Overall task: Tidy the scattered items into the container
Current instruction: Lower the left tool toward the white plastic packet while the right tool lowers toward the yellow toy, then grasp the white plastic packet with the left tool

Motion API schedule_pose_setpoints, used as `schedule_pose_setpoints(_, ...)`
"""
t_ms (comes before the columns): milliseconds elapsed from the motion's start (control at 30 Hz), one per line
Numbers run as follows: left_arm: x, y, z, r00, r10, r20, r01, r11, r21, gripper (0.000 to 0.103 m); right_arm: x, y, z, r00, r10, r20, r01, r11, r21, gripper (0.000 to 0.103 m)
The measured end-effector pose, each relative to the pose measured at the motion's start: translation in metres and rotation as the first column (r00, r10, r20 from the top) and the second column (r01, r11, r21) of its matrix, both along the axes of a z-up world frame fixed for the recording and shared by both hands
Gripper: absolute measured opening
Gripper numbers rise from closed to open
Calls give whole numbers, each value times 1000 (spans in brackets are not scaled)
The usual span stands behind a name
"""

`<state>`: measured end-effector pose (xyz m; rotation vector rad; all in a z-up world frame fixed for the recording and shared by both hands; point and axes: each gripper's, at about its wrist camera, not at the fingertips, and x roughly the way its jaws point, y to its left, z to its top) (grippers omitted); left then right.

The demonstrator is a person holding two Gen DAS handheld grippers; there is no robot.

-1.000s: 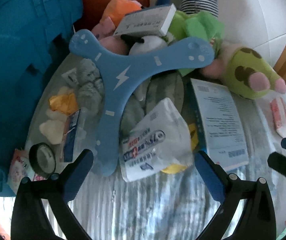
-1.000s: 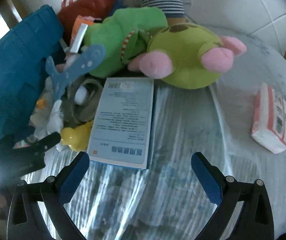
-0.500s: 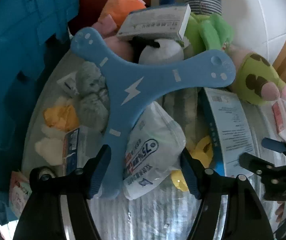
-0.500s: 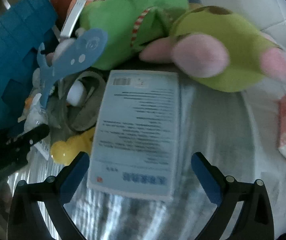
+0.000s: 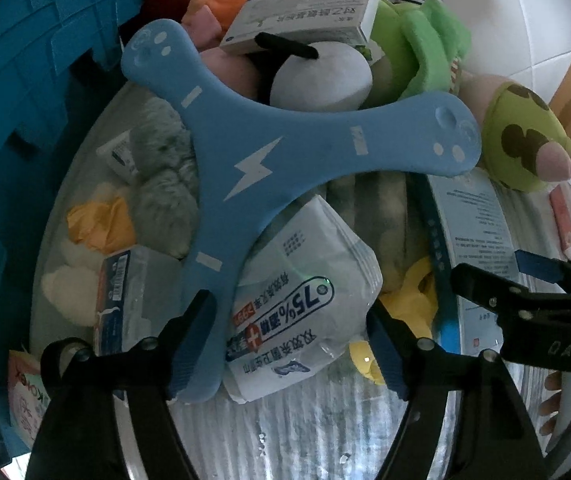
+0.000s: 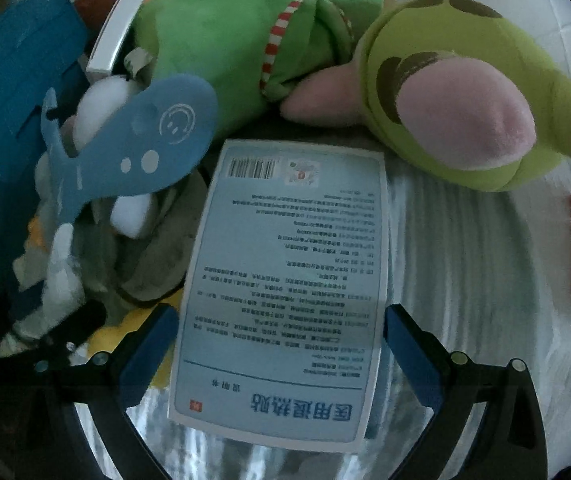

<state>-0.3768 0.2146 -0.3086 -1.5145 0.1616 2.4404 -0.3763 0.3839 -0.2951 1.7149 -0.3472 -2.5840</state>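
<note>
On striped cloth (image 6: pixel 465 280) by white tiles (image 5: pixel 525 20), my spread right gripper (image 6: pixel 281 344) straddles the blue box (image 6: pixel 285 288); only my left view shows my spread left gripper (image 5: pixel 289 340) around the wipes pack (image 5: pixel 297 300).

Black left gripper (image 5: pixel 291 338), blue-padded jaws, silver screws, matching right gripper (image 6: pixel 281 338)

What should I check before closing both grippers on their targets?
1. Left gripper open: ok.
2. Wipes packet between its fingers: ok, but the blue boomerang arm lies there too.
3. Right gripper open: ok.
4. Light blue box between its fingers: ok, straddled.
5. Box free of the green plush: cannot tell, its far edge runs beneath it.
6. Blue crate within reach: ok, at left.
</note>
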Motion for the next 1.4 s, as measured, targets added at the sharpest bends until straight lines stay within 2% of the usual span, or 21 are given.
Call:
schedule_pose_setpoints(200,1,-3,-1,1000,11,7,-11,1000,-1,78,-3,-1,0,1000,16,-24,-17,1000,-17,103)
schedule_pose_setpoints(333,6,-3,0,1000,4,0,-4,1000,-12,77,0,1,1,999,46,4,-46,999,-10,103)
schedule_pose_setpoints(400,10,-4,4,1000,-2,2,2,1000,3,66,6,4,0,998,63,23,-63,998,9,103)
schedule_pose_setpoints(433,13,-5,7,1000,-8,6,8,1000,17,52,13,10,0,998,56,31,-56,998,7,102)
schedule_pose_setpoints(467,15,-5,10,1000,-15,8,14,999,31,49,20,16,0,998,49,37,-49,999,1,99)
schedule_pose_setpoints(533,22,-1,16,999,-32,-16,32,999,10,44,33,31,3,999,30,34,-28,998,-51,71)
schedule_pose_setpoints(600,28,4,24,998,-49,-33,49,999,5,41,44,45,7,999,8,31,-6,997,-75,63)
schedule_pose_setpoints(700,37,10,38,996,-71,-52,73,997,20,39,58,63,18,1000,-28,12,29,996,-89,63)
schedule_pose_setpoints(800,32,2,31,998,-39,-51,39,999,-6,39,64,70,27,999,-40,-19,36,988,-151,63)
schedule_pose_setpoints(900,26,-6,23,999,-7,-50,5,999,-32,35,66,66,28,999,-20,-35,12,976,-219,64)
schedule_pose_setpoints(933,24,-8,21,999,4,-50,-6,999,-41,34,71,66,30,999,-6,-39,-4,969,-246,66)
schedule_pose_setpoints(967,23,-11,19,999,15,-51,-17,999,-50,33,76,60,34,999,6,-38,-16,964,-266,70)
schedule_pose_setpoints(1033,20,-16,16,998,16,-60,-20,998,-66,33,77,53,22,999,12,-35,-21,967,-254,103)
schedule_pose_setpoints(1200,9,-25,-7,999,54,6,-53,998,-45,34,72,63,4,1000,-1,-21,-4,972,-234,103)
schedule_pose_setpoints(1233,7,-25,-10,998,56,7,-55,997,-49,31,70,63,1,1000,-5,-19,0,974,-227,103)
schedule_pose_setpoints(1267,9,-24,-8,999,51,7,-50,998,-43,18,67,56,-9,1000,-8,-24,2,977,-215,103)
schedule_pose_setpoints(1367,18,-24,4,999,40,-12,-40,999,-22,18,71,44,9,997,23,-79,-35,987,-157,102)
schedule_pose_setpoints(1400,22,-27,9,999,38,-18,-38,999,-14,18,71,36,15,994,44,-96,-57,989,-139,93)
